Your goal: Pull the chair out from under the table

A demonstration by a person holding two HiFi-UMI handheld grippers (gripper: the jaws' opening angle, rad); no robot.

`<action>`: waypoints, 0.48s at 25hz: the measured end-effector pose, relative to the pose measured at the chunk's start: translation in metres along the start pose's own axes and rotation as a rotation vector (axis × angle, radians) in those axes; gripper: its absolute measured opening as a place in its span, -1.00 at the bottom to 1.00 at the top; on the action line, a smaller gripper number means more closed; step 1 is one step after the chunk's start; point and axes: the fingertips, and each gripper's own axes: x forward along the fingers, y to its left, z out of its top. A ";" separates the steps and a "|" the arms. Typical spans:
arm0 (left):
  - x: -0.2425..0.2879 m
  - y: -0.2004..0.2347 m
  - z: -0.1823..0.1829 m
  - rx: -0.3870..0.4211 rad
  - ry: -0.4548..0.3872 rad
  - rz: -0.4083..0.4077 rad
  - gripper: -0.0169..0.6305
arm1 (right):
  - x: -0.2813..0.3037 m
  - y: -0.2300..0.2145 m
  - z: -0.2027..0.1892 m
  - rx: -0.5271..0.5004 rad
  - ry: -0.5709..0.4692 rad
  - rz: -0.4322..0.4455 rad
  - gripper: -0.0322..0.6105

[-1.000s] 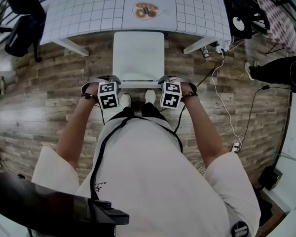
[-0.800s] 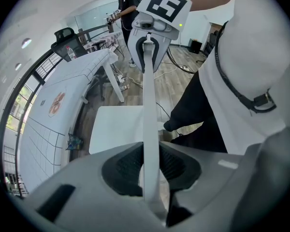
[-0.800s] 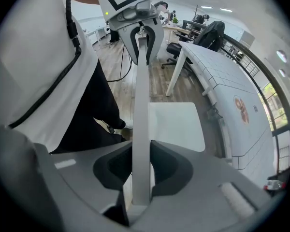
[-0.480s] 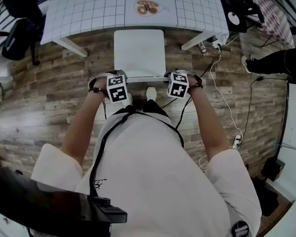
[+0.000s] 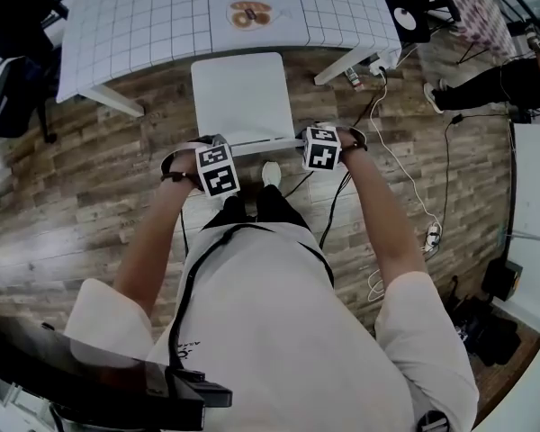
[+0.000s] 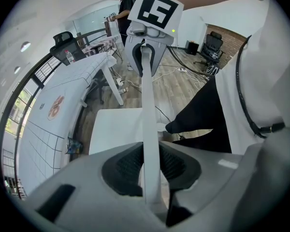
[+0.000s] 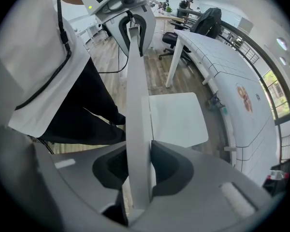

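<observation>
White is the chair [image 5: 241, 97], and it stands on the wooden floor [image 5: 90, 178] with its whole seat in plain sight. The far edge of the seat lies just at the near edge of the desk [image 5: 144, 25], so by my reading the pull is nearly or wholly done. Its back faces the person, and the thin top rail [image 5: 263, 144] runs left to right between the two hands. That is the natural place to haul from, since a hold at each end keeps the chair square to the desk as it slides.

The left gripper [image 5: 215, 154] sits over the left end of the rail, pointing steeply down. In the left gripper view its fingers [image 6: 127, 167] are narrow and pinched on the rail, which rises straight up between them. The right gripper [image 5: 320, 146] points straight down on the right end. Its fingers [image 7: 170, 167] have just been easing apart with the rail between them, and the hold looks slack, not pressed, which suggests a letting go.

The person stands close behind the chair, one pale shoe [image 5: 270, 173] just near of the rail. A white cable [image 5: 405, 178] trails across the floor to the right, well apart from the chair legs.
</observation>
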 end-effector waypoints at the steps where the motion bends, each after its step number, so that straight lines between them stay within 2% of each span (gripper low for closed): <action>1: -0.001 0.001 0.000 -0.001 0.000 -0.001 -0.69 | -0.001 -0.001 0.001 0.005 0.001 0.006 -0.59; 7: 0.001 0.003 0.002 -0.009 0.003 0.002 -0.69 | 0.001 -0.003 -0.001 -0.007 -0.003 -0.004 -0.59; 12: 0.005 0.003 0.002 -0.014 0.036 0.025 -0.69 | 0.003 -0.002 -0.002 -0.028 -0.019 -0.006 -0.60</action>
